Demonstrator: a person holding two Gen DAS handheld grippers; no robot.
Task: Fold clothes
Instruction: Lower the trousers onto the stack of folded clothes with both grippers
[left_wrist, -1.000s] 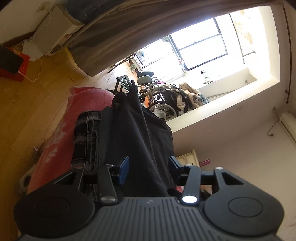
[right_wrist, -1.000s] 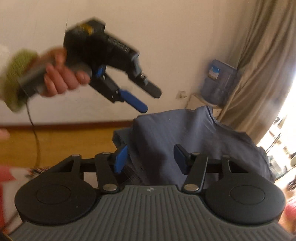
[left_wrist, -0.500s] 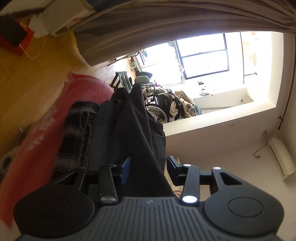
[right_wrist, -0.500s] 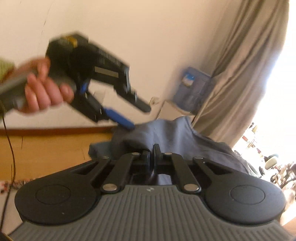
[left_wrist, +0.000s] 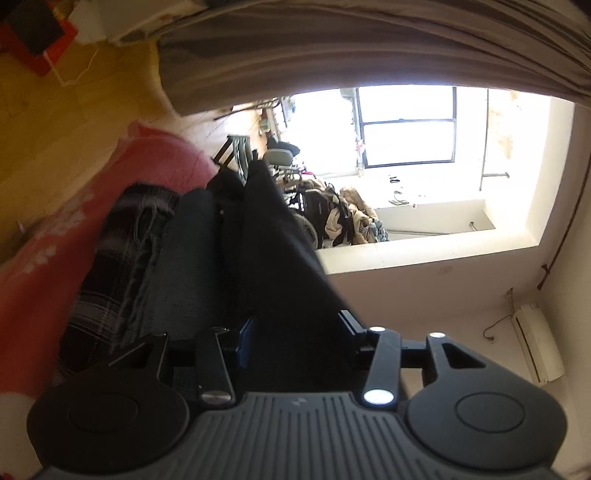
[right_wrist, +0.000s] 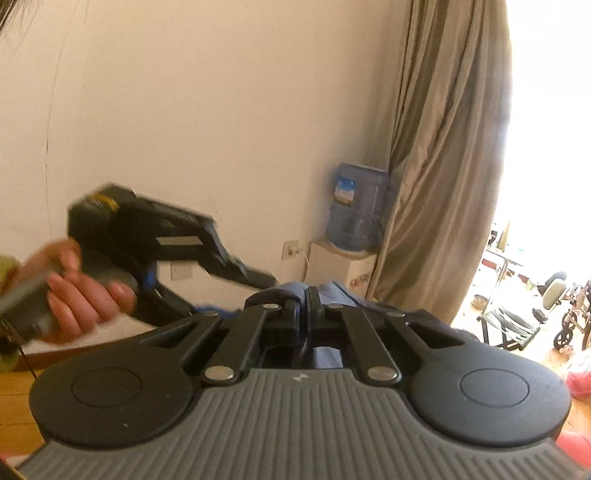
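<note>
A dark blue-grey garment hangs lifted off the bed, looking almost black against the window in the left wrist view. It runs between the wide-apart fingers of my left gripper, which stands open around it. In the right wrist view my right gripper is shut on a raised fold of the same garment. A hand holds the left gripper just left of that fold, with its fingers spread at the cloth's edge.
A pink blanket covers the bed, with a plaid cloth lying beside the garment. A beige curtain, a water bottle on a stand and wheelchairs by the bright window lie beyond. The floor is wood.
The right gripper's fingers closed on the garment's fold and stayed shut while rising. The left gripper sank and moved in beside that fold, still open around the cloth.
</note>
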